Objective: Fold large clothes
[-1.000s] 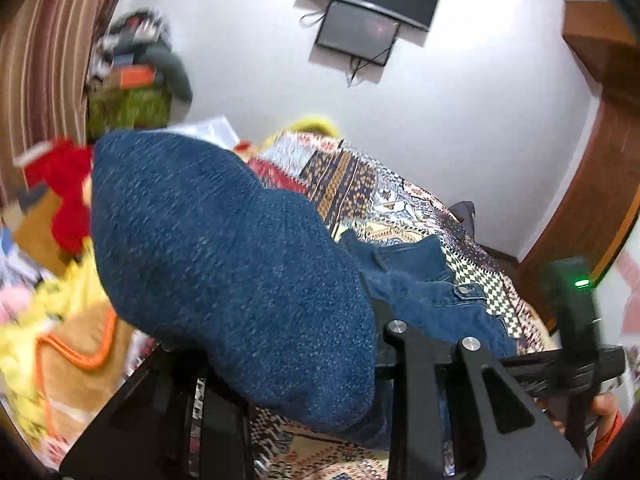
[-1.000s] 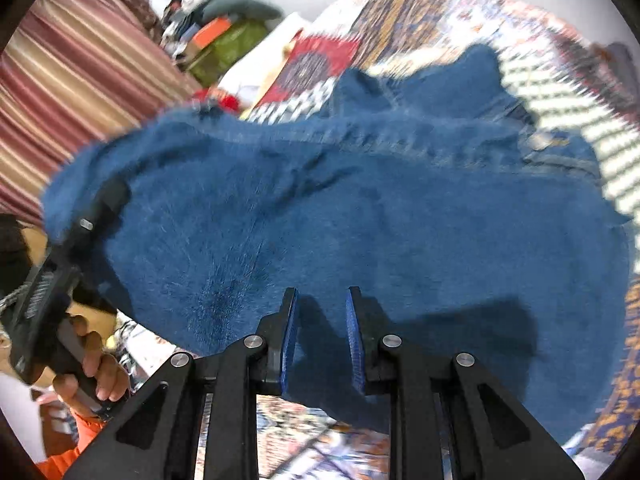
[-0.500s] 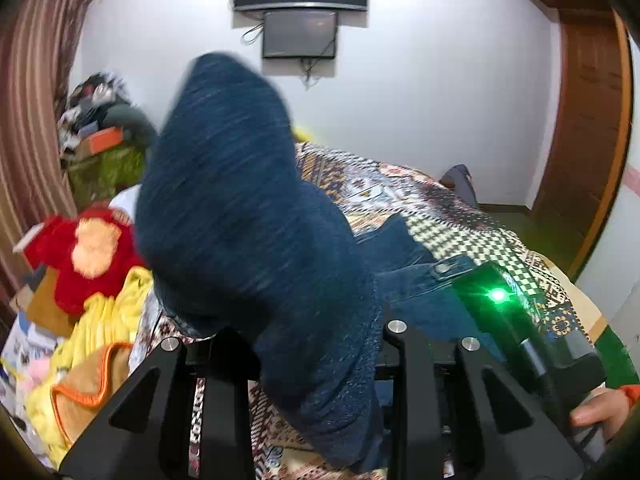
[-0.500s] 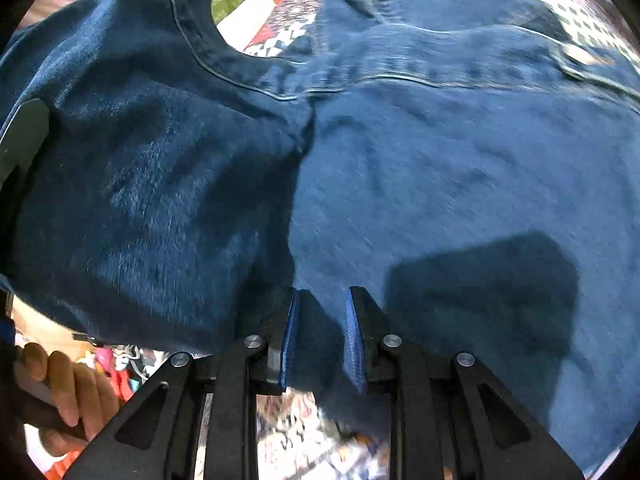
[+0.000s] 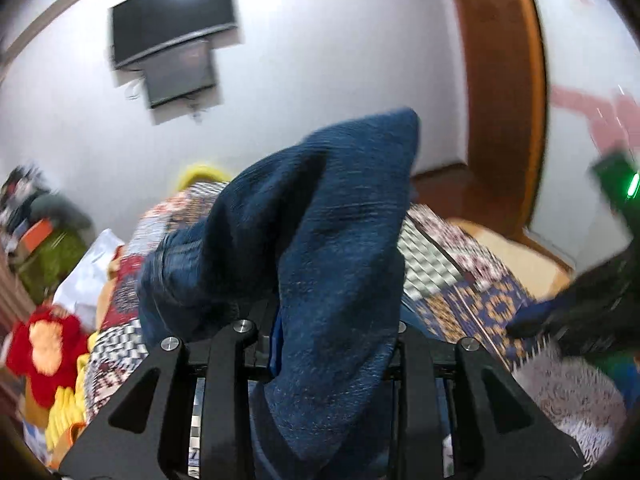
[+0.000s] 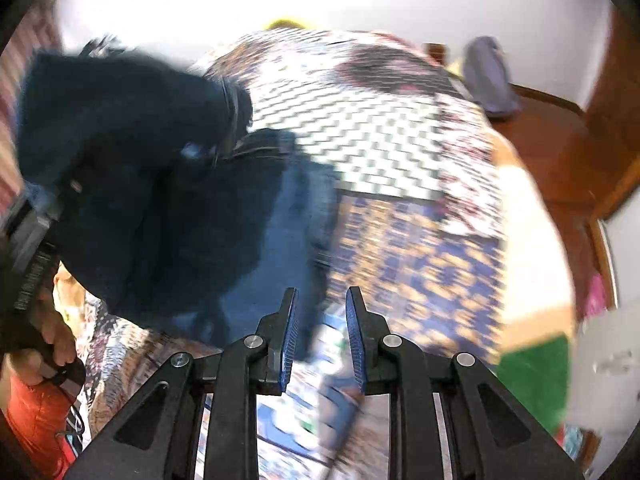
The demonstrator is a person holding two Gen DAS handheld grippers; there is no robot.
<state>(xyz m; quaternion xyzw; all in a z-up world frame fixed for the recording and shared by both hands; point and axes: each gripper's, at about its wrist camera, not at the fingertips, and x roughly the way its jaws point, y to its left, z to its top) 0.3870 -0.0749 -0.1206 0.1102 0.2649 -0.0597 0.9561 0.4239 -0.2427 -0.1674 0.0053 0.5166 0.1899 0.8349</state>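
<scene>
A pair of dark blue jeans [image 5: 320, 248] hangs bunched over my left gripper [image 5: 332, 344], which is shut on the denim and holds it above the bed; its fingertips are hidden by cloth. In the right wrist view the jeans [image 6: 160, 184] are a dark lump at the left, held up by the left gripper's body [image 6: 32, 248] in a hand. My right gripper [image 6: 320, 332] is open and empty, to the right of the jeans, over the bedspread. It shows blurred at the right edge of the left wrist view [image 5: 592, 300].
A patterned patchwork bedspread [image 6: 400, 152] covers the bed. A pile of red and yellow clothes [image 5: 48, 344] lies at the bed's left. A TV [image 5: 172, 16] hangs on the white wall. A wooden door frame [image 5: 504, 100] stands at right.
My right gripper has let go of the jeans and swung away to the right. The left gripper has lifted and turned right, so the jeans now hang bunched from it alone.
</scene>
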